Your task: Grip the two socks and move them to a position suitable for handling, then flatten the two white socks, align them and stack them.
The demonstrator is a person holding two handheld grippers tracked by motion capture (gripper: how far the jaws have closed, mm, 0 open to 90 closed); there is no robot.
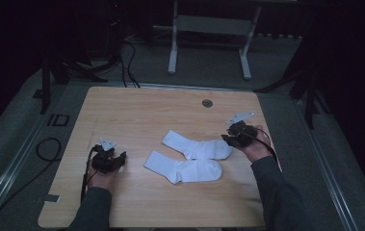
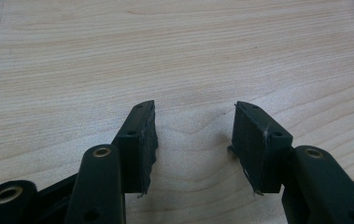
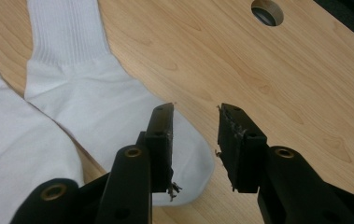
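White socks, the farther sock (image 1: 199, 146) and the nearer sock (image 1: 184, 168), lie touching mid-desk (image 1: 136, 110) toward its right edge, between the left gripper (image 1: 116, 161), parted over bare wood, and the right gripper (image 1: 229, 138), parted empty at the farther sock's toe.

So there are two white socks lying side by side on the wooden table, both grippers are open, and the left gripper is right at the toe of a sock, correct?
Not quite. The right gripper is at the toe of the farther sock, as the right gripper view shows. The left gripper is open over bare table, apart from the nearer sock. The rest holds.
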